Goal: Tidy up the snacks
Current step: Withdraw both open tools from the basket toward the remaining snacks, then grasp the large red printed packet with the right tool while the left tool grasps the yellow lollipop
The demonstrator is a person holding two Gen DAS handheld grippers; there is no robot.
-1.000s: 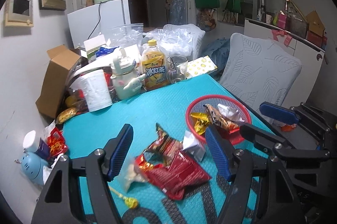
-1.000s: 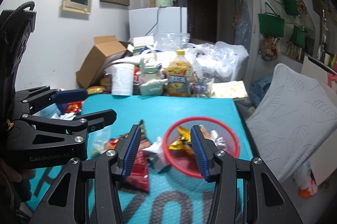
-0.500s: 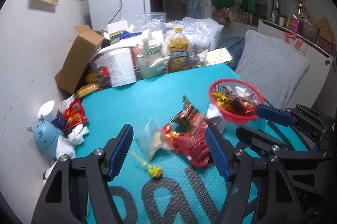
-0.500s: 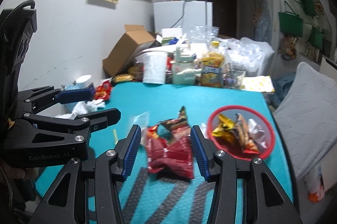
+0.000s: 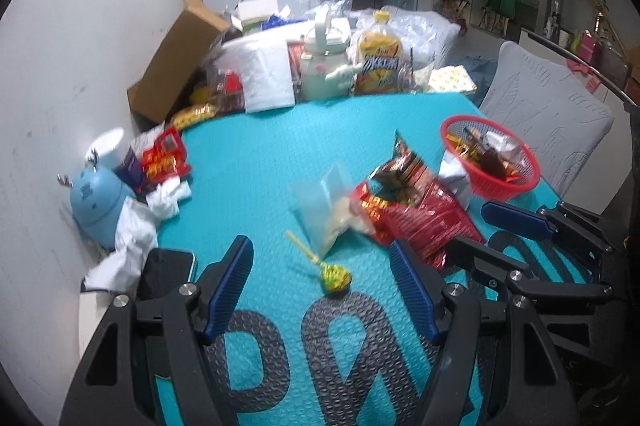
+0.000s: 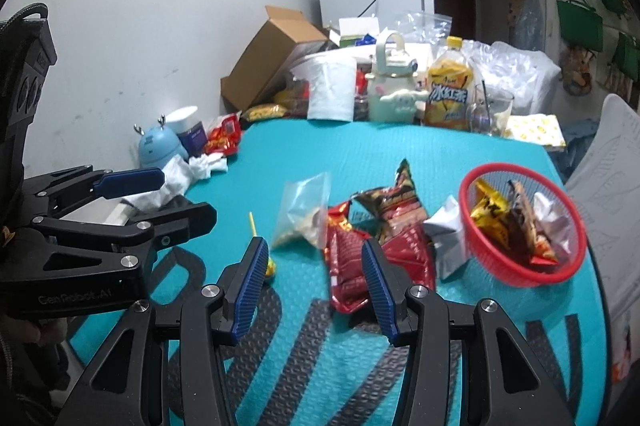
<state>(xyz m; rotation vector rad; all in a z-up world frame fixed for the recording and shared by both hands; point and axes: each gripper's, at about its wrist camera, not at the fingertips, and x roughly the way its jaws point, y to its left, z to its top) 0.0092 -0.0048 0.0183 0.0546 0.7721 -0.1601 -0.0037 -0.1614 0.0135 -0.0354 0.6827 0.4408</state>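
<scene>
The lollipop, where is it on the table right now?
The lollipop lies on the teal mat, ahead of the left gripper, just in front of the clear plastic bag.

- Left wrist view: looking forward and downward along the blue fingers [image 5: 230, 290] over the teal surface [image 5: 280, 154], close above its near edge; right gripper [image 5: 484, 230] entering at the right.
- Right wrist view: same downward tilt, set further right; left gripper [image 6: 176, 194] entering at the left.
- Shared: lollipop [image 5: 334, 274], red snack bags [image 6: 360, 246], red basket [image 6: 520, 274], cluttered far edge.
</scene>
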